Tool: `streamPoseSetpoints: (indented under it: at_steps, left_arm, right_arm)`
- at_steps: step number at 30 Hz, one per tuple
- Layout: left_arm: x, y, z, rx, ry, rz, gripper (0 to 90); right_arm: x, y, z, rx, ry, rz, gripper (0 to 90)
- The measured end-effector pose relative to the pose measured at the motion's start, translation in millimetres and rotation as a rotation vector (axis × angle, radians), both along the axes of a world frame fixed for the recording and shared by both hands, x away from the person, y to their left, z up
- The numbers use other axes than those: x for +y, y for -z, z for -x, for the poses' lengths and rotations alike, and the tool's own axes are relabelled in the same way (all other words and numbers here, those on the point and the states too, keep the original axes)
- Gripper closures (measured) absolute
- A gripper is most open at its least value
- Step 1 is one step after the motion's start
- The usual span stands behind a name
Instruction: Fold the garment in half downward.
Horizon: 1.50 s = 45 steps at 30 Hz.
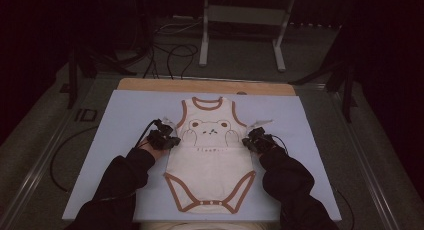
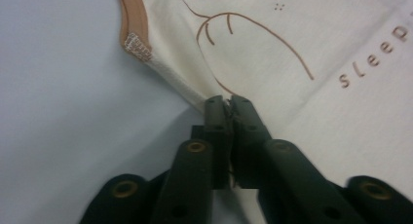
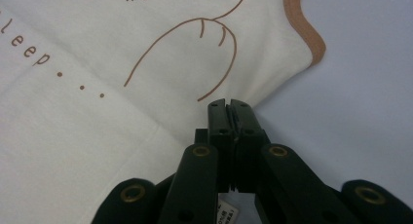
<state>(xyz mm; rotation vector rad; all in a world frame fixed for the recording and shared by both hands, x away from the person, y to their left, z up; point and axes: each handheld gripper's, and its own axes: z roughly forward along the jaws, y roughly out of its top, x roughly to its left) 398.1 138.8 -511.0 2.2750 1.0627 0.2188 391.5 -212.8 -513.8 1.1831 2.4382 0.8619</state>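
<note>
- Cream cotton bodysuit (image 1: 210, 155), one in number, spread flat and face up on one pale blue mat (image 1: 125, 140), neck towards the far edge, crotch towards the near edge.
- Brown trim along the neck, two armholes and two leg openings; three small snaps in a row at the crotch.
- One bear face printed in brown on the chest, with two raised paws and one short line of brown lettering below.
- One wooden tabletop (image 1: 150, 84) showing as a strip beyond the mat's far edge.
- Two grippers, one at each side seam of the garment, just below the armholes, well apart from each other.
- Left gripper (image 2: 227, 101): jaws pressed together on the bodysuit's side edge, a fold of cream cloth pinched between the tips, close to one printed paw.
- Right gripper (image 3: 229, 103): jaws likewise closed tight, nipping the opposite side edge under the brown-trimmed armhole; one white label visible low between the jaws.
- Two dark sleeves entering from the near edge, one trailing cable on each gripper.
- One pale metal stand (image 1: 240, 20) on the floor beyond the table.
</note>
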Motion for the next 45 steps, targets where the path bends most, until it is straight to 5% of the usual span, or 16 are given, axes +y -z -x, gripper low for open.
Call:
streamPoseSetpoints:
  at_steps: [7,27,45]
  left_arm:
    - [3.7,-6.9,0.5,-0.008,0.0,0.031,89.1]
    - [9.9,-26.7,9.8,-0.049,0.088,0.017,89.5]
    - [11.8,-49.3,42.7,-0.065,0.147,-0.003,89.5]
  right_arm:
    - [-0.9,-3.0,0.6,-0.005,-0.016,-0.007,89.8]
    - [-8.4,-29.3,13.8,-0.05,-0.056,-0.039,89.9]
    - [-13.3,-59.8,49.1,-0.114,-0.106,-0.068,89.8]
